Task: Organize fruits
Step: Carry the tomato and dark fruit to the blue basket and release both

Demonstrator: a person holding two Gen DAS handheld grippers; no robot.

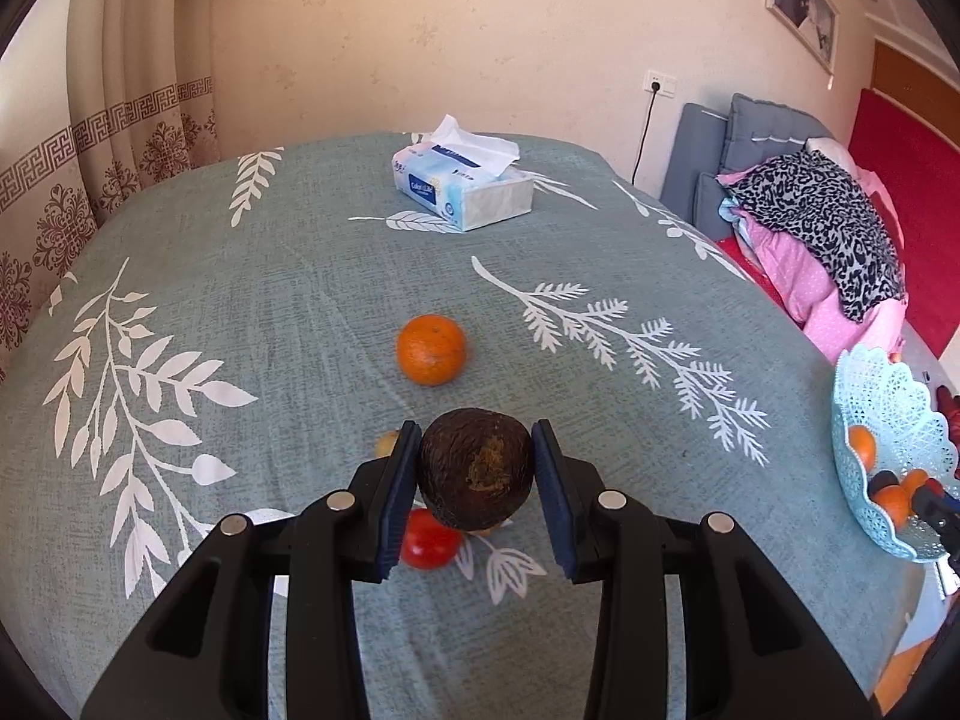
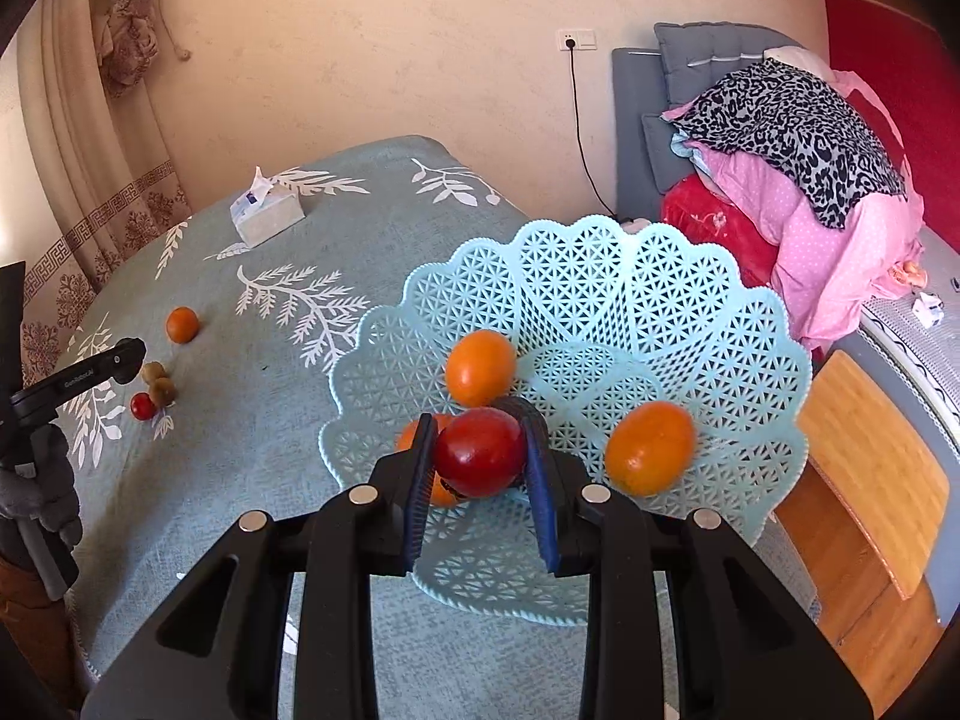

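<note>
Fruits lie in two places: some loose on the surface (image 1: 270, 312), some already in the basket (image 1: 864, 414).

Left wrist view: the left tool (image 1: 475, 468) pinches a brown fruit (image 1: 477, 471) between its blue pads, seemingly lifted a little above the cloth, though the height is hard to judge. Just beyond it sits an orange (image 1: 431, 349); under the brown fruit a red fruit (image 1: 427, 539) rests on the surface, with a small yellowish one peeking out beside the left pad. A tissue box (image 1: 462, 186) stands well apart at the far end. The basket sits at the right edge.

Right wrist view: the right tool (image 2: 480, 450) clamps a red plum (image 2: 480, 451) directly over the basket (image 2: 600, 276), which holds three oranges, one (image 2: 480, 367) just behind the plum.

The step in hand looks like dropping the plum in. Next, the right tool would need to spread its pads low over the basket floor, while the left carries the brown fruit across to the basket.
</note>
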